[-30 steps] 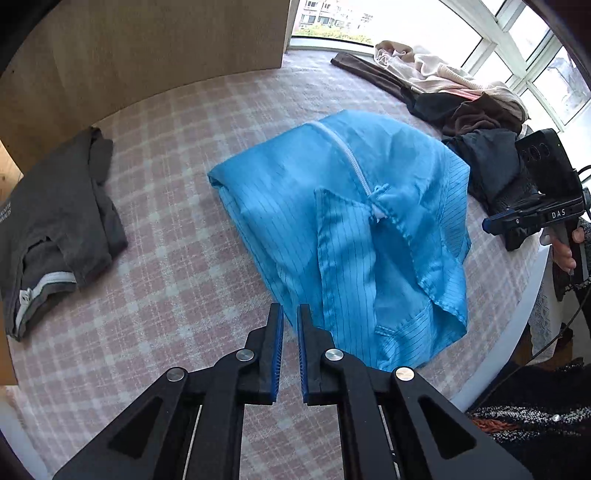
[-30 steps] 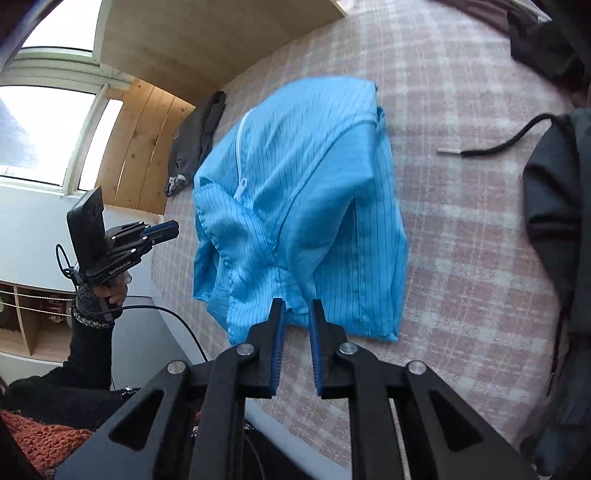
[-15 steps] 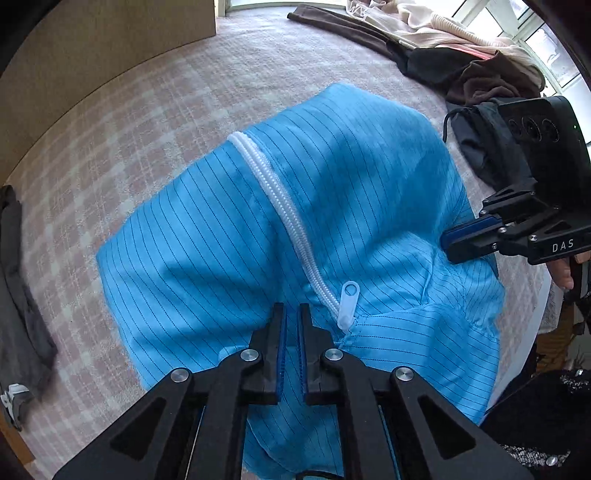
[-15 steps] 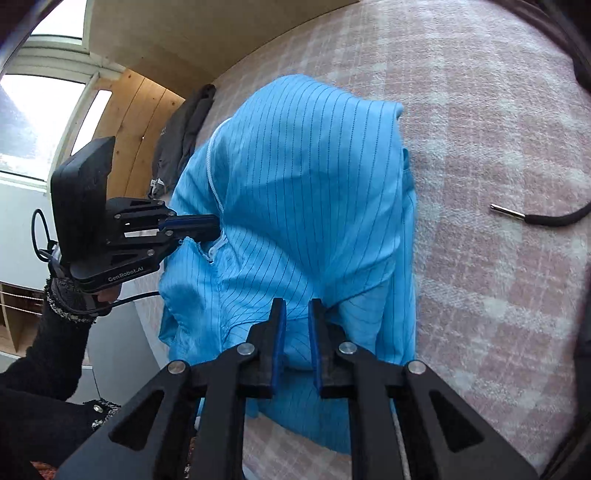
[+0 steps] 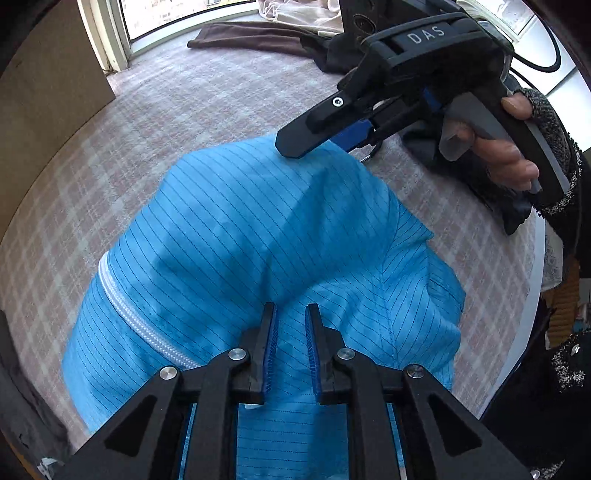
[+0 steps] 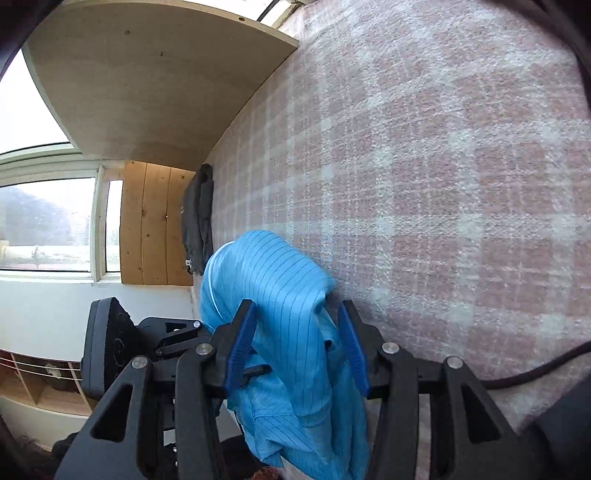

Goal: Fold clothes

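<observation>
A pink-and-white checked bedspread [image 5: 207, 110] covers the surface, with windows beyond it. On it, at the near edge, lies the blue pinstriped jacket [image 5: 258, 236], bunched into a mound with its white zipper [image 5: 136, 321] running down the left side.

The left wrist view shows the left gripper [image 5: 290, 325] low over the jacket, jaws a little apart with blue cloth visible between them, and the right gripper [image 5: 317, 144] touching the jacket's far edge, held by a hand [image 5: 506, 155]. A pile of dark and pale clothes [image 5: 258, 33] lies far behind.

Only the right wrist view shows the right gripper [image 6: 299, 332] with jaws wide apart around a raised fold of the jacket [image 6: 273, 295], and a dark grey garment [image 6: 197, 218] at the bedspread's far left.
</observation>
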Demonstrator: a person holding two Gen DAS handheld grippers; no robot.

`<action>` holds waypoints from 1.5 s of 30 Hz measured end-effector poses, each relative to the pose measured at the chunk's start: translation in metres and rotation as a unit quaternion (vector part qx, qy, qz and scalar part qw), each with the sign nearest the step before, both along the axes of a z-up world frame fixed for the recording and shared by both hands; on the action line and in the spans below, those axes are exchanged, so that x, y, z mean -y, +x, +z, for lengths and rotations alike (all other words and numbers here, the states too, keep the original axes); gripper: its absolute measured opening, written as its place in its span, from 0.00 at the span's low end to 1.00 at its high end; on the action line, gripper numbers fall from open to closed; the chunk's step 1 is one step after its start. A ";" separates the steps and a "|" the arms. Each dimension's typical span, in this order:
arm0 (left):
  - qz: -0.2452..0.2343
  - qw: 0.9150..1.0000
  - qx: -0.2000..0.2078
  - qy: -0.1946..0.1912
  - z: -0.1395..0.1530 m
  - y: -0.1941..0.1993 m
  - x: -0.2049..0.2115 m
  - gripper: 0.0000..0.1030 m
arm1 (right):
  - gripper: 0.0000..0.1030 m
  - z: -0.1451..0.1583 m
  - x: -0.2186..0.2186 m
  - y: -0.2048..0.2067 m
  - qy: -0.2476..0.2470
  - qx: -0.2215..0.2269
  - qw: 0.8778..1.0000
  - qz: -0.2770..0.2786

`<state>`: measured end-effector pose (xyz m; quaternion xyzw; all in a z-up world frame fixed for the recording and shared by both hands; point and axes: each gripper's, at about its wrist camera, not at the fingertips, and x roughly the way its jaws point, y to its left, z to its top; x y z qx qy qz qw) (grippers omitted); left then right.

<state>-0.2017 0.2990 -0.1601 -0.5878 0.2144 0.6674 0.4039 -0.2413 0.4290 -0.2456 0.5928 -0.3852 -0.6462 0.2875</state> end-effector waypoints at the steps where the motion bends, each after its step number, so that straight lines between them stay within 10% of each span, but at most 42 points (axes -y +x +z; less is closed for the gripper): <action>1: 0.012 1.000 0.008 0.007 -0.002 -0.001 0.007 0.14 | 0.44 -0.003 0.005 -0.003 -0.012 -0.005 1.000 -0.001; 5: 0.050 0.998 0.009 0.024 0.008 0.007 0.035 0.14 | 0.25 0.042 0.036 0.027 0.054 -0.120 0.991 0.007; 11: 0.075 0.997 0.012 0.023 0.005 0.019 0.061 0.15 | 0.35 0.137 0.079 0.099 0.124 -0.347 0.922 0.117; 17: 0.091 0.994 -0.002 0.062 0.029 0.014 0.064 0.15 | 0.38 0.068 -0.002 0.040 0.101 -0.115 0.988 -0.020; 27: 0.216 0.973 -0.055 0.067 0.045 -0.027 0.153 0.19 | 0.38 0.071 0.066 0.000 0.183 -0.209 0.959 0.060; 31: 0.266 0.959 -0.028 0.095 0.033 -0.032 0.185 0.19 | 0.30 0.042 0.060 -0.017 0.238 -0.150 0.958 0.055; 36: 0.233 0.967 -0.028 0.103 0.020 -0.031 0.168 0.25 | 0.36 0.091 0.066 0.012 0.208 -0.191 0.958 0.050; 40: 0.180 0.983 -0.023 0.036 -0.025 -0.011 0.142 0.27 | 0.42 0.065 0.097 0.037 0.261 -0.154 0.946 0.115; 45: 0.211 0.972 -0.045 0.098 0.023 0.027 0.172 0.27 | 0.42 0.084 0.100 0.085 0.285 -0.156 0.941 0.093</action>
